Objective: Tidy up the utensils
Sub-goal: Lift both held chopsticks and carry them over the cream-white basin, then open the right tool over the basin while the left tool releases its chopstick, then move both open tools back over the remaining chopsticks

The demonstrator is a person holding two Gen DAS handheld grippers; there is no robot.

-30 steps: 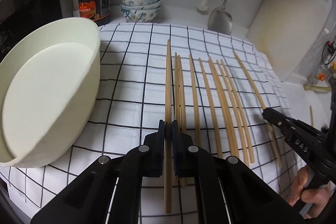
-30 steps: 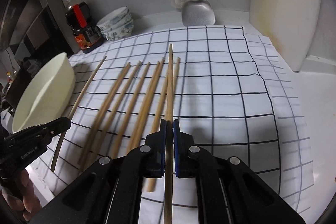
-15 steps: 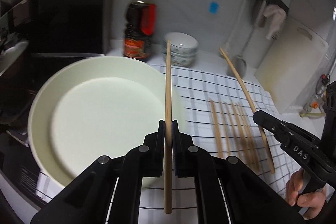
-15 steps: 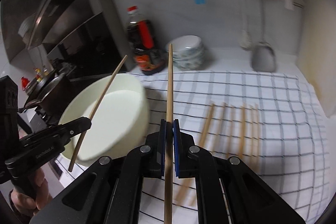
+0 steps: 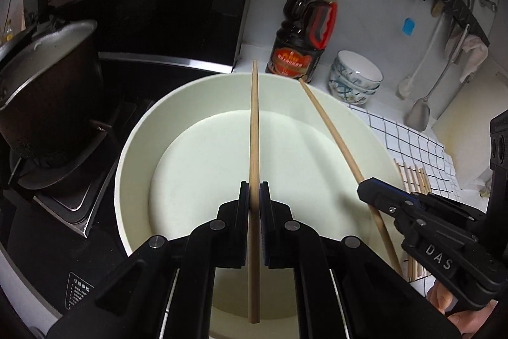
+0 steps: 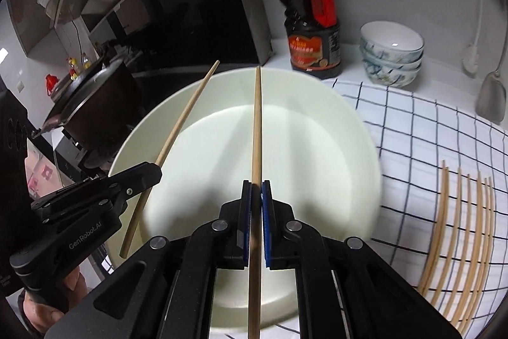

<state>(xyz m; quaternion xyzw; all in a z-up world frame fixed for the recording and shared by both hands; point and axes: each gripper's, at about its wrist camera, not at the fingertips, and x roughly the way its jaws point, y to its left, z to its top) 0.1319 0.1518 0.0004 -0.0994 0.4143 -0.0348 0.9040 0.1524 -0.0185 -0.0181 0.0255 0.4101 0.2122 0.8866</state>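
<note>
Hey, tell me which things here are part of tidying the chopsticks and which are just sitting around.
In the job:
- left gripper and its chopstick
- right gripper and its chopstick
- cream bowl
- loose chopsticks on the checked cloth

Lying about:
- sauce bottle
- stacked bowls
- pot
- spatula

My left gripper (image 5: 254, 196): matt black plastic, metal rivets, blue pads; chopstick (image 5: 254, 129) in it of pale, smooth, unvarnished wood.
My right gripper (image 6: 256, 196): same matt black plastic; its stick (image 6: 256, 129) same bare wood.
Basin (image 5: 320, 94): cream plastic, smooth, satin sheen.
Cloth (image 6: 412, 129), at 3 o'clock of basin: white woven fabric, dark grid.
Loose sticks (image 6: 457, 231) on it: pale wood.
Bottle (image 6: 312, 18): clear glossy plastic, red cap.
Bowls (image 6: 392, 53): glazed ceramic, shiny.
Pot (image 5: 47, 78), at 9 o'clock: dull brushed metal.
Spatula (image 5: 419, 116): grey metal.
</note>
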